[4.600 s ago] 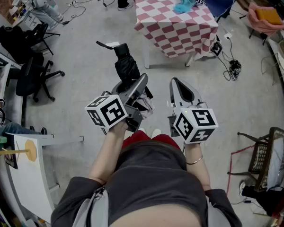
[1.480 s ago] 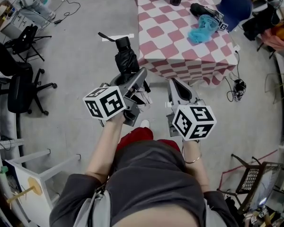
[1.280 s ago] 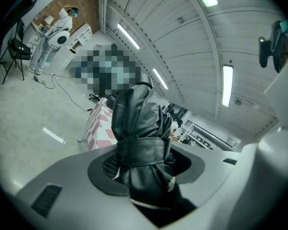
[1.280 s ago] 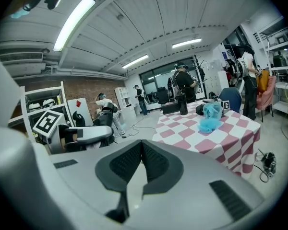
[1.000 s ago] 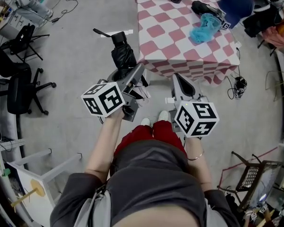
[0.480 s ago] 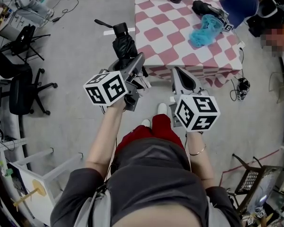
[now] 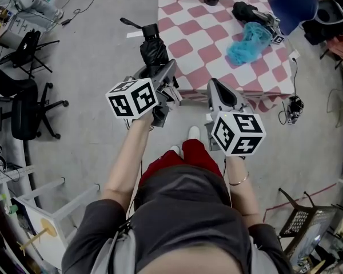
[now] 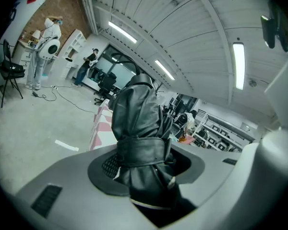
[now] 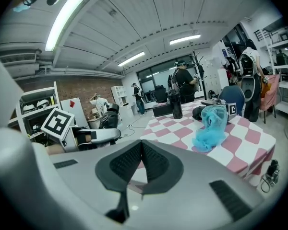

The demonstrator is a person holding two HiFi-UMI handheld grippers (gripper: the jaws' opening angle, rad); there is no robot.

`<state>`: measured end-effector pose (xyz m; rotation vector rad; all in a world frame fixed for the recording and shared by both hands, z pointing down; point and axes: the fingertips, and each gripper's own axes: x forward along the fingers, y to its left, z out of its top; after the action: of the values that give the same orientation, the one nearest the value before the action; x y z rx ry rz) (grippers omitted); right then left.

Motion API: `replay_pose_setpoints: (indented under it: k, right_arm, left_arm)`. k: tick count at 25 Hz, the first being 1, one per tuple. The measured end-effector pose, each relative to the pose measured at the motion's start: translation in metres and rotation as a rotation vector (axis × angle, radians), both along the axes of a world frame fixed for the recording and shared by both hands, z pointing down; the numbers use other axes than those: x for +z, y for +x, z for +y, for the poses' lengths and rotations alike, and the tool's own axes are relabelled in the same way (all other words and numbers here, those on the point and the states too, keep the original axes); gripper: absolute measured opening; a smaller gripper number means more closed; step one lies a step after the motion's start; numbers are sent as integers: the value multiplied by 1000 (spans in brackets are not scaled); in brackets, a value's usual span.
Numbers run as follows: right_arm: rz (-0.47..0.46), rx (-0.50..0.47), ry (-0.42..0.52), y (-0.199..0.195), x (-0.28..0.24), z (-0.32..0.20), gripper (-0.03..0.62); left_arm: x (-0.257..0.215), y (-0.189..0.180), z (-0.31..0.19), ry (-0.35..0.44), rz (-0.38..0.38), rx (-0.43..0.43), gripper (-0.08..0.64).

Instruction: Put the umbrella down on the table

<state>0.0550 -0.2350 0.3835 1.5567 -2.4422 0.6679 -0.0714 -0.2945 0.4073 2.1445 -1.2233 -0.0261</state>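
The left gripper (image 7: 160, 87) has its jaws clamped on the folded black umbrella (image 7: 153, 51), held up by the near left edge of the checkered counter (image 7: 197, 36). The right gripper (image 7: 216, 89) has its jaws together, empty. Bare cloth lies left of the turquoise bundle (image 7: 247, 39).

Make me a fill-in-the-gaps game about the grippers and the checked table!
1. The left gripper holds a folded black ____.
2. The table has a cloth of pink and ____ squares.
3. The right gripper is shut and holds ____.

Missing words: umbrella; white; nothing.
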Motion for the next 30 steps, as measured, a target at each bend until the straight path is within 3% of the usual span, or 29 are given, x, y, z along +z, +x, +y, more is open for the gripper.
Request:
replay_pose_setpoints:
  k: [18, 30]
  right_arm:
    - [-7, -8, -66, 21, 27, -57, 18]
    - [-28, 13, -114, 31, 42, -85, 18]
  left_arm:
    - [53, 46, -70, -84, -131, 66, 222]
    - [78, 68, -95, -122, -264, 134, 222]
